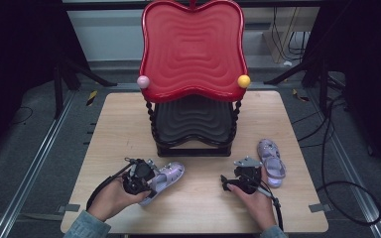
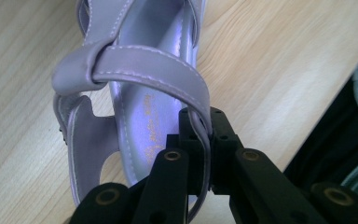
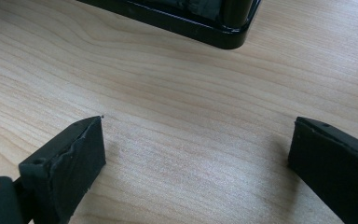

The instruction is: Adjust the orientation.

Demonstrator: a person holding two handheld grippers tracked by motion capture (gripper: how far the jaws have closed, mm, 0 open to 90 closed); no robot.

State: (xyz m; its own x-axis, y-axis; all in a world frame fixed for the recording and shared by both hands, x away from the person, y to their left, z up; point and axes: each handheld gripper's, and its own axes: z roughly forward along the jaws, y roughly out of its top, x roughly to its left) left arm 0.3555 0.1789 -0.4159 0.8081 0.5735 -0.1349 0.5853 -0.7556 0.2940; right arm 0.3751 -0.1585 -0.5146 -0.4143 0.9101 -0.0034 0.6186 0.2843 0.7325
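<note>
Left gripper clamps one lilac sandal's strap; the other sandal waits beside the wide-open right gripper

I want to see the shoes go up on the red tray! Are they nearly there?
Not yet: the red tray holds no shoe. The left hand-held gripper is shut on the strap of one purple sandal. The other sandal lies on the table beside the open right hand-held gripper.

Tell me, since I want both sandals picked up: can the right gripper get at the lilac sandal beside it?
Probably yes. The right gripper is open and holds nothing, and the lilac sandal lies uncovered on the wooden table beside it; bare wood between.
</note>
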